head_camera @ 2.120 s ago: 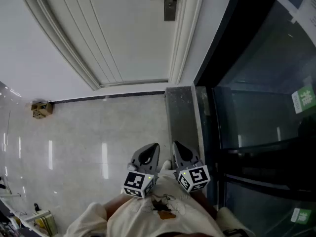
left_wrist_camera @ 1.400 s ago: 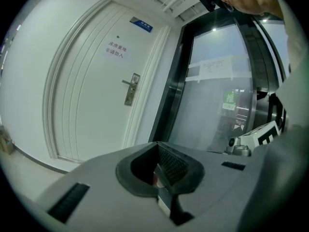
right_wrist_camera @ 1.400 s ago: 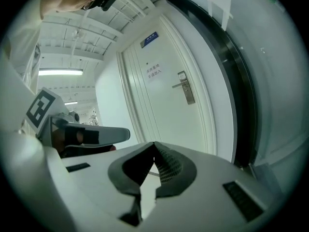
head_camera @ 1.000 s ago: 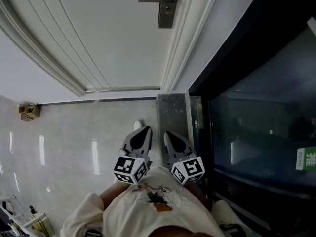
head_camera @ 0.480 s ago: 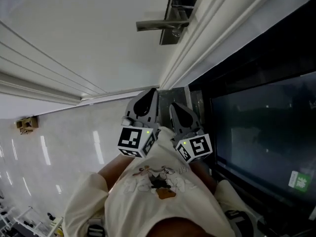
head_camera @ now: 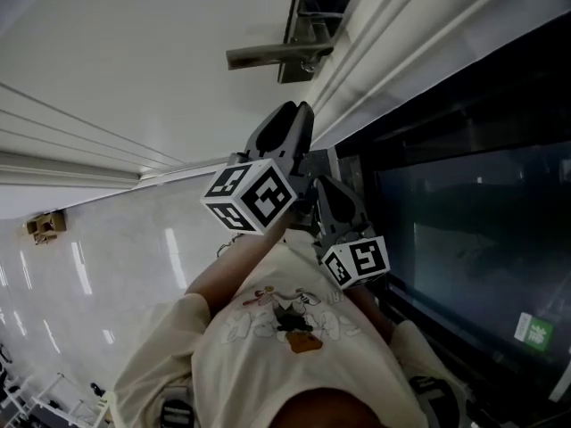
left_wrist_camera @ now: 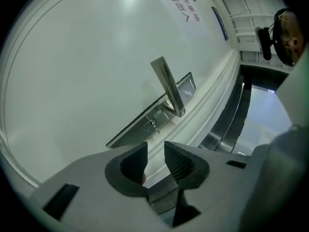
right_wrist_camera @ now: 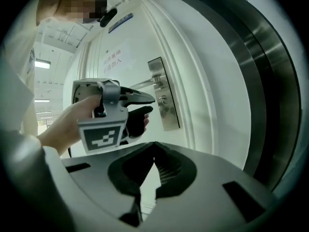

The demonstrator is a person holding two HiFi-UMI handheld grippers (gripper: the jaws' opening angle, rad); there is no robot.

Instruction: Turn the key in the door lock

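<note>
Head view: the left gripper (head_camera: 299, 108) stood high and close to the door (head_camera: 134, 52), its marker cube tilted; the right gripper (head_camera: 325, 183) sat lower, just beside it, on the side of the dark glass panel (head_camera: 464, 221).
Door: white and shut, with raised mouldings along its frame edge.
Lock plate (left_wrist_camera: 130, 133): metal, upright, fixed at the door's edge next to the frame.
Lever handle (left_wrist_camera: 168, 86): it stuck out from the upper part of the plate toward the middle of the door.
Key (left_wrist_camera: 152, 125): it was seated in the cylinder on the plate, just under the lever; no jaw touched it.
Left gripper, own view: the jaws were opening, with a clear gap between the ribbed pads (left_wrist_camera: 179, 161) and nothing in it; they pointed at the plate, near the key but apart from it.
Right gripper, own view: the jaws met at their tips and held nothing; they faced the plate from farther back.
Person: a hand (right_wrist_camera: 67, 124) gripped the left tool's body; a pale printed shirt (head_camera: 285, 346) filled the lower part of the head view.
Floor (head_camera: 107, 257): glossy pale tiles.
</note>
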